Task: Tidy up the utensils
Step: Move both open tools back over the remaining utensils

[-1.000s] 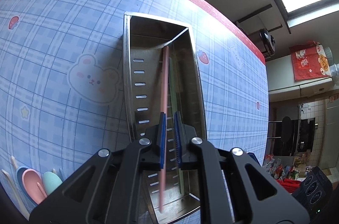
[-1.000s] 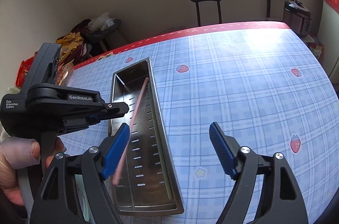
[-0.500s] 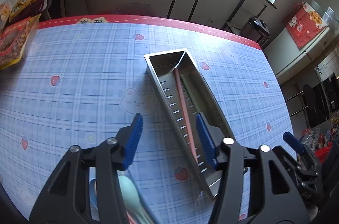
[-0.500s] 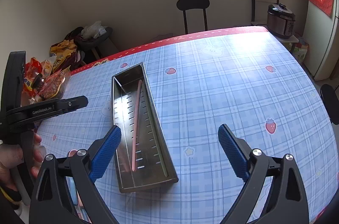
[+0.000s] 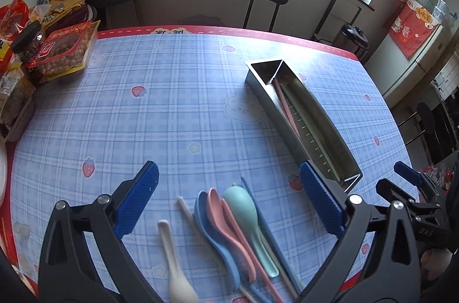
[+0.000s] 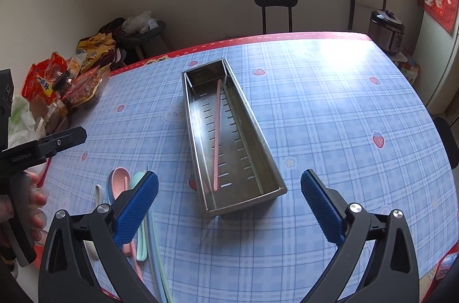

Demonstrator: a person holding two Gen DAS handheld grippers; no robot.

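A long steel utensil tray (image 6: 198, 148) lies on the blue checked tablecloth, with a pink chopstick (image 6: 217, 135) inside; the left wrist view (image 5: 259, 73) also shows a green one (image 5: 309, 130) beside it. My left gripper (image 5: 229, 201) is open and empty, above a pile of spoons and chopsticks: blue (image 5: 210, 234), pink (image 5: 222, 209), green (image 5: 242, 207) and white (image 5: 172, 265) spoons. My right gripper (image 6: 229, 205) is open and empty, just short of the tray's near end. The spoons (image 6: 120, 179) lie to its left.
Snack bags and a jar (image 5: 43, 50) crowd the table's left edge. A black stool (image 6: 275, 4) stands beyond the far edge, a rice cooker (image 6: 385, 29) to the right. The table's red border (image 5: 258, 31) marks its edge.
My left gripper let go of the pink chopstick in the tray, opened wide and pulled back left over the spoon pile. My right gripper drew back a little from the tray.
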